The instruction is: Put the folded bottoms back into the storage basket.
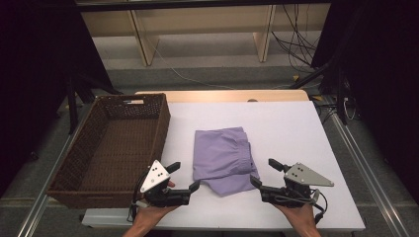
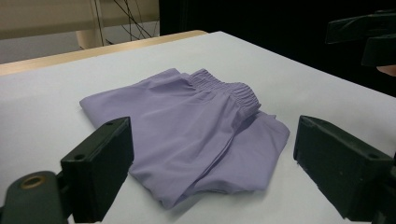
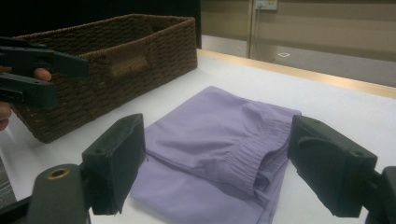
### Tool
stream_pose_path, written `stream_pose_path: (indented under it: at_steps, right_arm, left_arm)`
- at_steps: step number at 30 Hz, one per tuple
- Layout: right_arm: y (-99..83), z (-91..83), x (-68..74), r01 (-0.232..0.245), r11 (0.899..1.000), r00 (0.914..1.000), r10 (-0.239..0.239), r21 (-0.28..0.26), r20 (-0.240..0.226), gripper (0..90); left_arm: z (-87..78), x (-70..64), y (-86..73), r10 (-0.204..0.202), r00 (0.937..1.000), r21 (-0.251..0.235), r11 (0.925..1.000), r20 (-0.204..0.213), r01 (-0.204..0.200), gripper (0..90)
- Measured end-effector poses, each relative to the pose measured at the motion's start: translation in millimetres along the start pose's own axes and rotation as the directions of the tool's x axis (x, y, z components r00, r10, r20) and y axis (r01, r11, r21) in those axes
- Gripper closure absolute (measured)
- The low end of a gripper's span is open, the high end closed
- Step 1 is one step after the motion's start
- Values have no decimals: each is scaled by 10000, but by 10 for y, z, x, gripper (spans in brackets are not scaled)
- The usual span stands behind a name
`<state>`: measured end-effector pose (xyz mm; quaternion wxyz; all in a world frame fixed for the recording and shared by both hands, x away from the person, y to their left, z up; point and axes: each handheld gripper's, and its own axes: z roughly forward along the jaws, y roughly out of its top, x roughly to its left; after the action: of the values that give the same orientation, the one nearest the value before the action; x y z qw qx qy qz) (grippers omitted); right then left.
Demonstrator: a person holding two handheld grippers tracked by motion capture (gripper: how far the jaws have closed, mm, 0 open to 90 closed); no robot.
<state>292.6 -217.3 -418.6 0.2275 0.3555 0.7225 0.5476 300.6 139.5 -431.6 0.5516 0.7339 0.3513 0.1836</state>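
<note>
We see folded lilac shorts (image 1: 225,159) with a gathered waistband lying mid-table (image 1: 296,128), bare white surface from 12 to 3 o'clock. Our left gripper (image 1: 186,177) at 8 and right gripper (image 1: 262,173) at 4 flank them, jaws spread, empty; the wicker basket (image 1: 99,148) sits at 9.

At your ten o'clock the wicker basket (image 1: 116,143) walls off the counter (image 1: 296,128). The folded purple shorts (image 1: 225,159) lie low at twelve; one to three o'clock is bare.

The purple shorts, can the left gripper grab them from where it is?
Probably yes. The left gripper is open beside the folded purple shorts, with bare table between them. The basket sits on its other side.
</note>
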Motion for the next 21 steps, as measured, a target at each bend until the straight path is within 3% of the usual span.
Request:
stream_pose_path:
  at_steps: [18,21]
  right_arm:
    - [12,10,10,156,9999,9999,-156,-49,17,209]
    - [24,19,11,164,9999,9999,-164,-23,-45,216]
  left_arm:
    - [9,-3,1,10,10000,44,10000,-43,-9,121]
    - [23,5,4,-297,9996,111,9995,39,297,121]
